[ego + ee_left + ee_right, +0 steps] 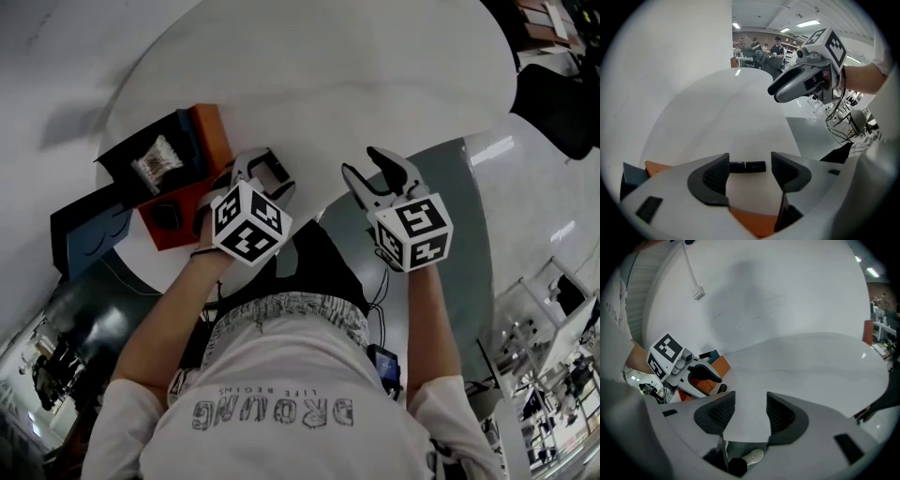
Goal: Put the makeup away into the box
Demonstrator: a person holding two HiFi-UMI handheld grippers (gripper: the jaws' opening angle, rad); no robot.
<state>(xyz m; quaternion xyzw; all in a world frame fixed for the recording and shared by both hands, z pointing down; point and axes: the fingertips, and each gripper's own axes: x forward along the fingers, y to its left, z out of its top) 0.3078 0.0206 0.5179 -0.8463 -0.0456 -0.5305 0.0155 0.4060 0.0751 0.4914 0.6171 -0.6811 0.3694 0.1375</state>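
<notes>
A short black makeup tube (747, 166) lies flat on the white round table (356, 75). My left gripper (750, 180) stands open over it, the tube between the fingertips with neither pad touching it. In the head view the left gripper (267, 173) sits right beside the orange box (211, 131), whose black inside holds a pale packet (157, 161). The right gripper (375, 173) is open and empty, hovering at the table's near edge. From the right gripper view, the left gripper (701, 376), the tube (721, 389) and the box (721, 365) show at left.
A dark blue lid (89, 234) lies open left of the box. The table's near edge curves under both grippers, with grey floor (450, 187) below. A black chair (558, 103) stands at far right. People sit far off behind the table (764, 47).
</notes>
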